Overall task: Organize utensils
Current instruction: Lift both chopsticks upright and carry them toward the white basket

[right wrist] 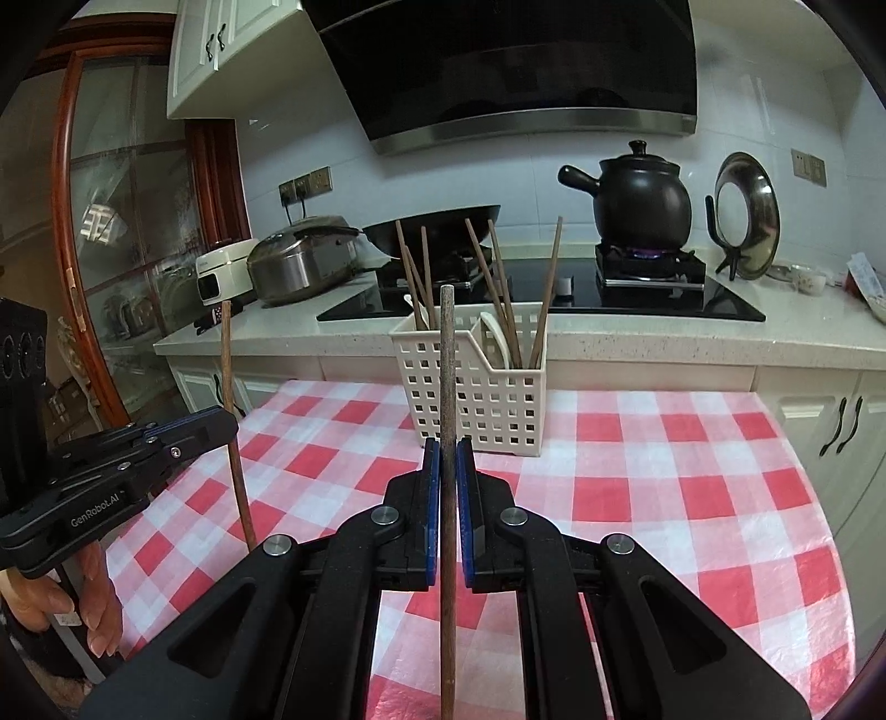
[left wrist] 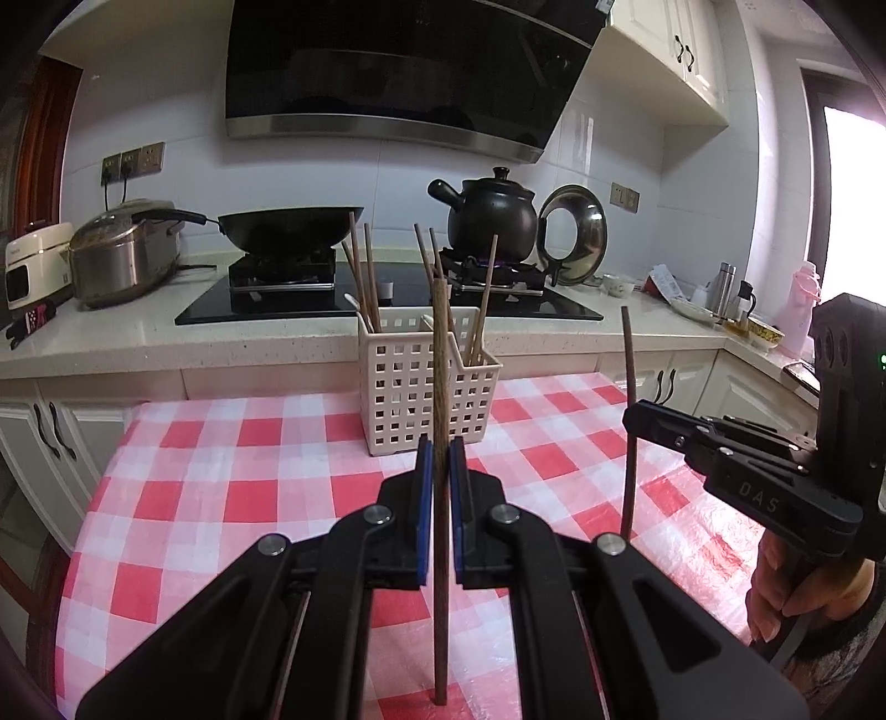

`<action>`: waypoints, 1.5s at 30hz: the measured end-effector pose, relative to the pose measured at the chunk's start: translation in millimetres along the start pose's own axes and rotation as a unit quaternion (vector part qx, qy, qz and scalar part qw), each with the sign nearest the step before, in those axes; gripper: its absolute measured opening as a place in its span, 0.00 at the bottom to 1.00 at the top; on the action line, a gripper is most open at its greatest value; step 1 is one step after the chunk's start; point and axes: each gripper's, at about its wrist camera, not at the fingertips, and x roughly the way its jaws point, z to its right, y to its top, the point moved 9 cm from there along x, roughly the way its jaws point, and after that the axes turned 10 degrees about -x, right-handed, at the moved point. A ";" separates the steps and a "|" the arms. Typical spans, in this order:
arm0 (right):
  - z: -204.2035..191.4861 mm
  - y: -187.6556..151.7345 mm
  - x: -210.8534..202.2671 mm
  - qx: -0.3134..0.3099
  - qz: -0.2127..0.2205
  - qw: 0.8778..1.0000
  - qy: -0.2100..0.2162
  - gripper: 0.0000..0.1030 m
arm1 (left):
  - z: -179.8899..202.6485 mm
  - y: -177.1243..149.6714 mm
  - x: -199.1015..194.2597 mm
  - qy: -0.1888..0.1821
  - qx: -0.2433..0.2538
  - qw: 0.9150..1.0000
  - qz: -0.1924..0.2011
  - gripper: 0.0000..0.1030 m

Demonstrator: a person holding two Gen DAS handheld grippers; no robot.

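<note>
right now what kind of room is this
A home kitchen, most likely. A gas hob sits under a range hood, with a black clay pot over a lit burner and a wok beside it. White cabinets line the wall.

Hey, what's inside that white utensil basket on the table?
The white basket holds several brown chopsticks standing in both compartments, plus white spoon handles. Their lower ends are hidden behind its walls.
</note>
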 end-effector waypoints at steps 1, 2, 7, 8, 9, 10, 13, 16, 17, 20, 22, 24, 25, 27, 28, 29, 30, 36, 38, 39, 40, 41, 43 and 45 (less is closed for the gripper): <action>-0.9 1.0 -2.0 -0.002 0.003 1.000 0.001 0.07 | 0.3 -0.2 -1.8 -0.001 0.000 1.000 0.002 0.06; -2.6 1.8 -3.5 -0.004 0.005 1.000 0.003 0.07 | 0.5 -0.3 -2.7 -0.002 -0.001 1.000 0.003 0.06; -9.6 5.1 -11.0 -0.017 0.016 1.000 0.002 0.07 | 3.5 3.2 -9.5 -0.002 0.003 1.000 0.013 0.06; -10.5 5.7 -11.9 -0.017 0.018 1.000 0.002 0.07 | 4.7 4.0 -11.2 -0.002 0.004 1.000 0.016 0.06; -10.9 6.5 -12.9 -0.017 0.020 1.000 0.002 0.07 | 5.6 4.4 -12.3 -0.002 0.005 1.000 0.017 0.06; -11.1 7.3 -14.0 -0.017 0.022 1.000 0.001 0.07 | 6.6 4.3 -13.1 -0.002 0.007 1.000 0.017 0.06; -11.3 8.3 -15.2 -0.018 0.023 1.000 0.000 0.07 | 7.0 3.6 -12.8 0.000 0.011 1.000 0.018 0.05; -11.1 8.7 -15.6 -0.018 0.023 1.000 0.000 0.07 | 7.1 3.6 -12.6 0.000 0.011 1.000 0.018 0.05; -11.0 9.0 -15.9 -0.018 0.024 1.000 0.000 0.07 | 7.5 3.7 -12.7 0.000 0.012 1.000 0.018 0.05; -11.7 10.2 -16.1 -0.019 0.026 0.999 0.000 0.07 | 8.1 4.0 -12.3 -0.001 0.014 1.000 0.020 0.05; -11.6 11.4 -16.9 -0.020 0.027 0.999 0.000 0.07 | 8.2 4.5 -12.1 -0.002 0.015 1.000 0.020 0.05; -11.4 12.7 -16.8 -0.021 0.028 0.999 -0.002 0.07 | 8.3 5.4 -12.3 -0.002 0.017 1.000 0.022 0.05; -11.2 13.3 -16.3 -0.022 0.028 0.999 -0.002 0.07 | 8.6 5.7 -12.1 -0.002 0.018 1.000 0.022 0.05; -11.4 14.4 -15.9 -0.024 0.029 0.999 -0.002 0.07 | 9.0 6.3 -12.6 -0.003 0.019 1.000 0.023 0.05; -12.0 14.9 -16.0 -0.025 0.030 0.999 -0.003 0.07 | 9.4 6.6 -12.7 -0.003 0.020 1.000 0.024 0.05; -12.3 15.0 -16.0 -0.026 0.030 0.999 -0.003 0.07 | 9.6 7.1 -12.5 -0.003 0.021 0.999 0.024 0.05; -12.6 15.3 -15.8 -0.027 0.031 0.999 -0.004 0.07 | 9.5 7.8 -12.2 -0.003 0.021 0.999 0.025 0.05; -12.8 15.8 -14.9 -0.028 0.031 0.999 -0.005 0.07 | 11.1 12.6 -12.4 -0.004 0.024 0.999 0.031 0.05; -13.0 15.9 -15.5 -0.028 0.033 0.999 -0.005 0.07 | 12.1 14.5 -12.5 -0.005 0.027 0.999 0.033 0.05; -12.7 16.5 -15.1 -0.029 0.033 0.999 -0.005 0.07 | 12.7 15.0 -12.5 -0.006 0.028 0.999 0.034 0.05; -12.3 17.4 -14.7 -0.030 0.034 0.999 -0.006 0.07 | 14.0 16.1 -12.2 -0.007 0.030 0.999 0.034 0.05; -11.9 18.9 -14.0 -0.032 0.034 0.999 -0.006 0.07 | 15.2 17.1 -11.8 -0.007 0.033 0.999 0.035 0.05; -10.8 22.7 -12.3 -0.035 0.036 0.999 -0.008 0.07 | 17.1 18.9 -10.7 -0.007 0.037 0.999 0.035 0.05; -9.0 27.6 -11.2 -0.039 0.039 0.998 -0.011 0.07 | 18.4 21.6 -9.1 -0.007 0.041 0.998 0.036 0.05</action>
